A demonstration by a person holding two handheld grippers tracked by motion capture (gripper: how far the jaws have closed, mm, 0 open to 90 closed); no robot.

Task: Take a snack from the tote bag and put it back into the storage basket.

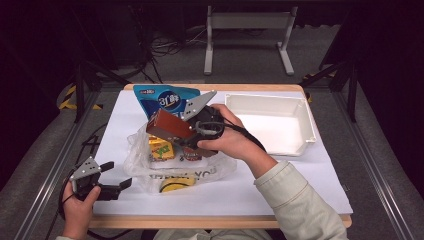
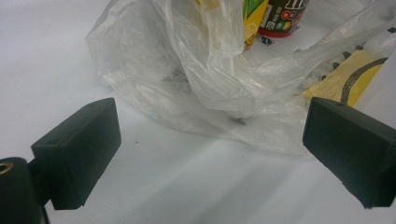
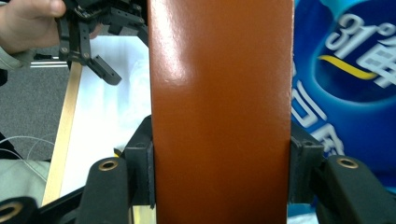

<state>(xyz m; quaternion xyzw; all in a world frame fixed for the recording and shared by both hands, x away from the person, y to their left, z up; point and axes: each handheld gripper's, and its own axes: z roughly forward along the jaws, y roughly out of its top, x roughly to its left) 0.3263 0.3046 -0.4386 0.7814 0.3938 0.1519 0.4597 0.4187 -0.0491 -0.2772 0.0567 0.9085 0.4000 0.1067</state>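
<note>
Your right gripper [image 1: 172, 131] clamps the brown box [image 1: 169, 125], lifted above the plastic bag [image 1: 172, 165] mid-table. Your left gripper [image 1: 112, 176] sits open, empty, at the near left corner. Next, probably: carry the box to the white tray [image 1: 300, 120] at the far right.

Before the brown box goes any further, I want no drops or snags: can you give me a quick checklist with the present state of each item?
1. Right gripper clamped on both sides of the brown box: ok.
2. Box lifted free of the plastic bag: ok.
3. White tray has bare room for it: ok.
4. Left gripper open, nothing between its jaws: ok.
5. Left gripper off the bag: ok, just short of its edge.
6. Depth of the grip on the box: cannot tell.
</note>
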